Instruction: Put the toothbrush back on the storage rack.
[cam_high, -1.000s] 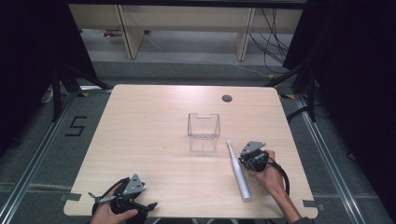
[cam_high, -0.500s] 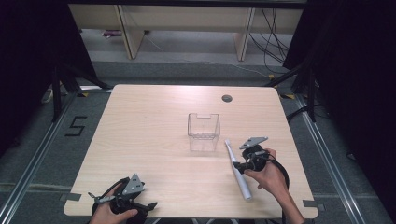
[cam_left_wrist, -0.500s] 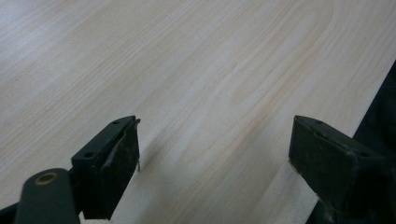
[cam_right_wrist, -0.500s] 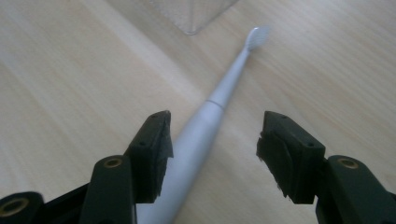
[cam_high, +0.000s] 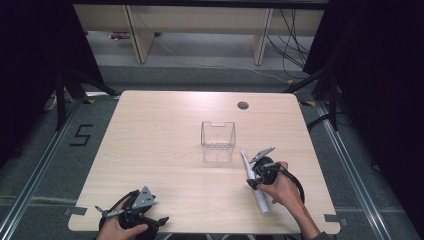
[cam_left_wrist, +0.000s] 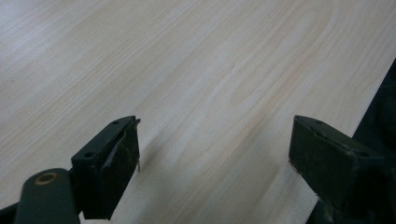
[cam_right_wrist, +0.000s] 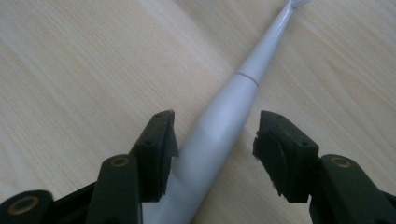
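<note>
Right gripper jaws just been opening, then narrowing slightly; now straddling white electric toothbrush, pads not pressing. Toothbrush lying flat on table, just beside clear container. Left gripper resting open, idle. Step judged: grasping toothbrush. Next: closing on handle, lifting.

In the right gripper view, the white toothbrush runs between the right tongs; its head is cut off by the top edge and its thick end by the bottom edge. From the high view, the right tongs cover the middle of the toothbrush. The left tongs are partly cut by the bottom edge.
</note>
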